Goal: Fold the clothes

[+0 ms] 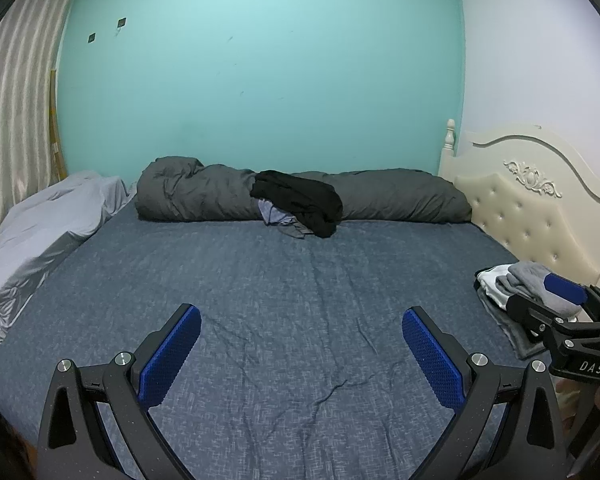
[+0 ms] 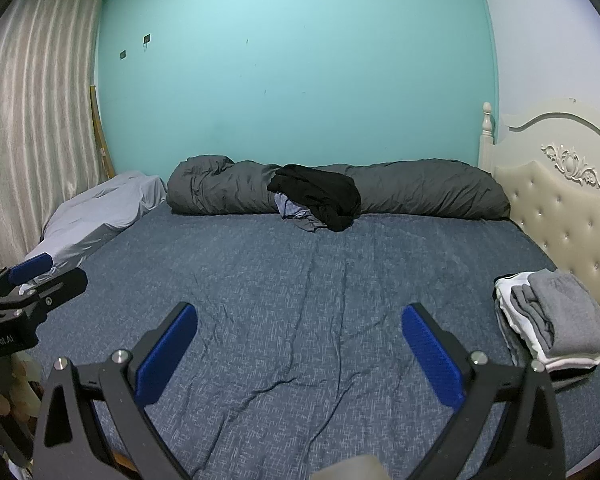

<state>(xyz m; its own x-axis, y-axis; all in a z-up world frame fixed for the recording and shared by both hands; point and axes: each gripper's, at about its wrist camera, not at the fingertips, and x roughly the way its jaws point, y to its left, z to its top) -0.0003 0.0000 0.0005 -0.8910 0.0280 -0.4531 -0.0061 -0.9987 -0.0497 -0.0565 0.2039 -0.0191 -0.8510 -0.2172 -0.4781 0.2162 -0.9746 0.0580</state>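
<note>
Partly complete, judging by the layout: folded stack of clothes (image 2: pixel 556 320) at right edge of bed (image 2: pixel 300 300), beside headboard (image 2: pixel 560 216); unfolded dark heap (image 2: pixel 320 196) at far side against rolled duvet (image 2: pixel 220 188), left to fold. Left gripper (image 1: pixel 300 344) and right gripper (image 2: pixel 300 344) spread wide, empty, above bare sheet.

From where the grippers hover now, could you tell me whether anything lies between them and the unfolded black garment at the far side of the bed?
Nothing visible does: only bare blue sheet lies between both open grippers and the black garment.
</note>
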